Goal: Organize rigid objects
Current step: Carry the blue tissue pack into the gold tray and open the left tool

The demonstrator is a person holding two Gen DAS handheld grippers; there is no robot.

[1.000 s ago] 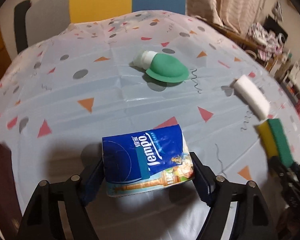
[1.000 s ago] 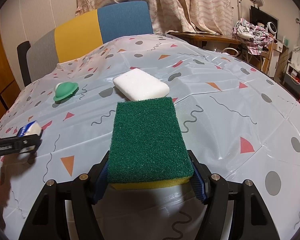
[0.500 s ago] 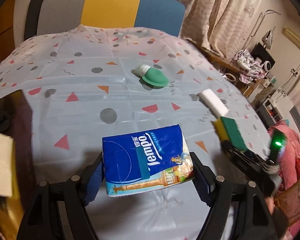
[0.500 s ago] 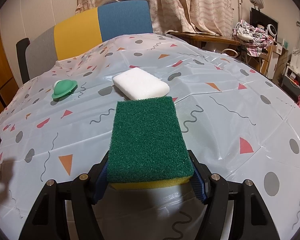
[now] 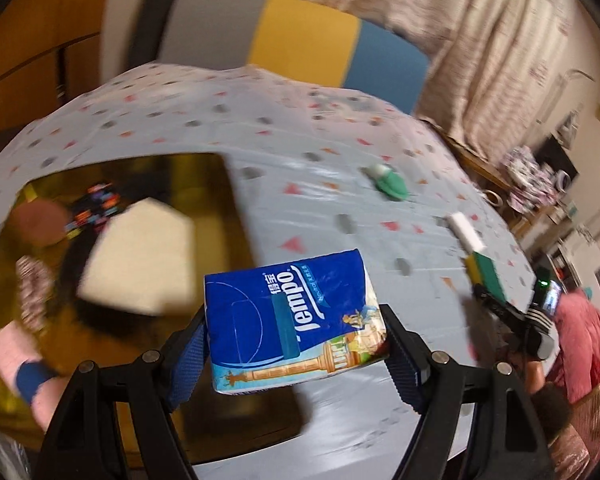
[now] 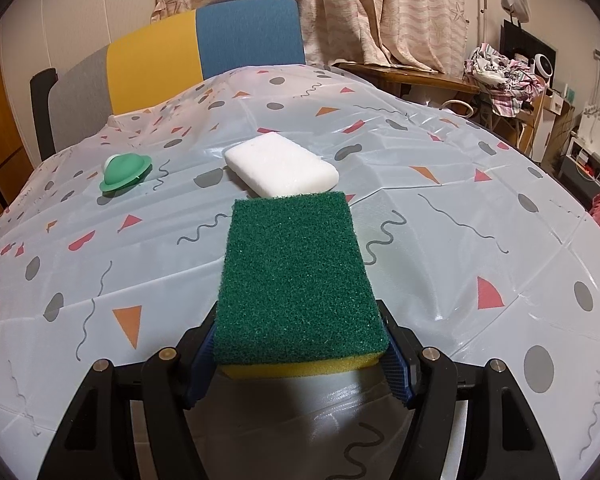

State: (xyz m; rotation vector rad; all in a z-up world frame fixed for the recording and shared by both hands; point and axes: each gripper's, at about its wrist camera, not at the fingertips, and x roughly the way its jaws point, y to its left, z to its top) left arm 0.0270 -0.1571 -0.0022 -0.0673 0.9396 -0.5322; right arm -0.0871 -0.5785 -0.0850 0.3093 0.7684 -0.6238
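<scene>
Over the patterned tablecloth (image 6: 440, 208), the left gripper (image 5: 296, 344) is clamping a light, squashy tissue pack (image 5: 292, 320) by its sides, the right gripper (image 6: 300, 340) is squeezing a soft sponge (image 6: 296, 284) likewise, beyond it a white block (image 6: 280, 170) is lying

A home: curtains (image 6: 380, 8), laundry heap (image 6: 500, 76), tablecloth (image 6: 460, 200).

A: Obstacles ahead of the right claw (image 6: 300, 356)?
B: The white sponge (image 6: 281, 170) lies just beyond the green scouring sponge (image 6: 296, 280) it grips. The green cap-shaped object (image 6: 125, 171) sits well to the left; bare tabletop (image 6: 480, 216) lies open on the right.
A: And the left claw (image 5: 296, 356)?
B: The open bin (image 5: 112, 248) beside the tabletop is crowded: a pale block (image 5: 138, 256) fills its centre
</scene>
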